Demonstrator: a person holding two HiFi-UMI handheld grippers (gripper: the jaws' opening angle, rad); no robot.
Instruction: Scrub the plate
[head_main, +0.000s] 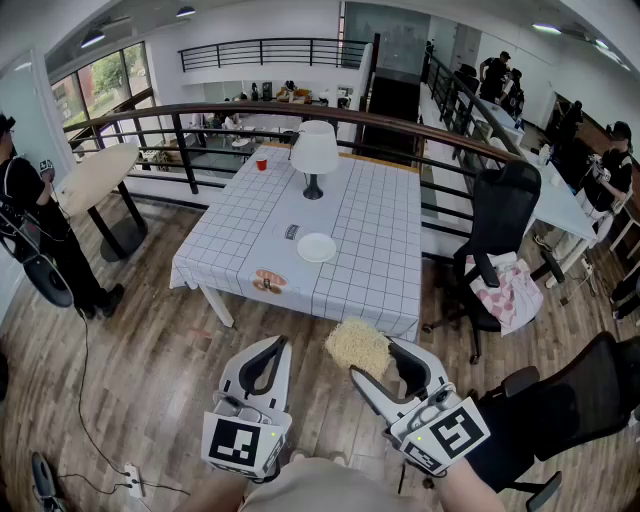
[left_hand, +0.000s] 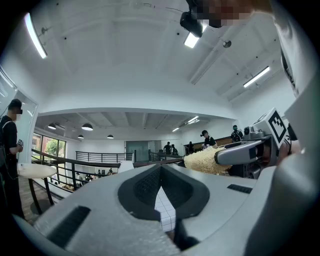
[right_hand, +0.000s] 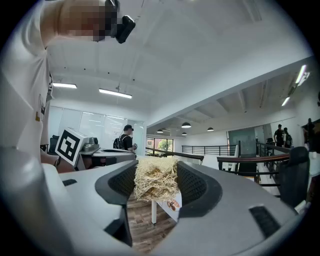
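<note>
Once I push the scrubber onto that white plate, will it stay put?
Probably not: the plate lies loose on the tablecloth, so it may slide under the scrubber. It looks small and shallow, likely light and unlikely to tip.

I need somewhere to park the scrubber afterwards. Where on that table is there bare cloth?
Bare cloth fills the right half of the table, bordered by the lamp, the plate and the right edge. The near-left part is crowded: plate, a small dark item and a flat orange item.

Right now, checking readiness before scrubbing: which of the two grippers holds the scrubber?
The right gripper: its jaws clamp the straw-coloured fibrous scrubber. The left gripper is shut on nothing.
</note>
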